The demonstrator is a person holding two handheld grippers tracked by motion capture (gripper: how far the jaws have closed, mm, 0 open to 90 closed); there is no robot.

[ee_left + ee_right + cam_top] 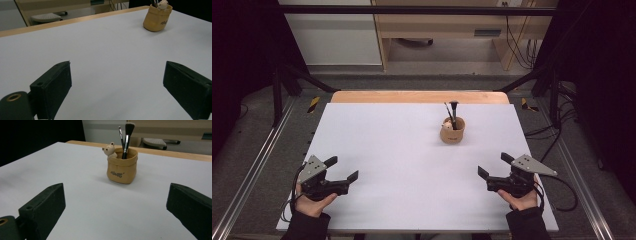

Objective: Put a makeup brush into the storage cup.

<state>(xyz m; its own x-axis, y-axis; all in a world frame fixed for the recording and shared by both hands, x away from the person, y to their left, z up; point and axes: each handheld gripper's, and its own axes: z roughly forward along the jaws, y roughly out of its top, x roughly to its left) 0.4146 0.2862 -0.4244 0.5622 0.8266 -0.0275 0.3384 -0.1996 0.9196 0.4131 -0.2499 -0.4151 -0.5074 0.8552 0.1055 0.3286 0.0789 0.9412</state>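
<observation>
Beyond the right gripper [495,166], nearer it than the left gripper [344,169], stood the tan brush pot [452,131] — brushes [127,138] upright — both grippers' jaws spread wide, holding nothing.

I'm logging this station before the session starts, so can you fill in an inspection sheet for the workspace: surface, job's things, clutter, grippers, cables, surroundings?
Surface: white table top, wooden strip along the far edge; no marks seen.
Job's things: tan holder with a small bear figure on its rim, standing upright right of centre toward the far edge; two brushes stand in it.
Clutter: nothing seen.
Grippers: left gripper and right gripper near the front corners, jaws wide apart, holding nothing, both apart from the holder.
Cables: one trails from each gripper; more lie on the floor at the right.
Surroundings: dark frame rails, wooden desk beyond the table, grey floor.
</observation>
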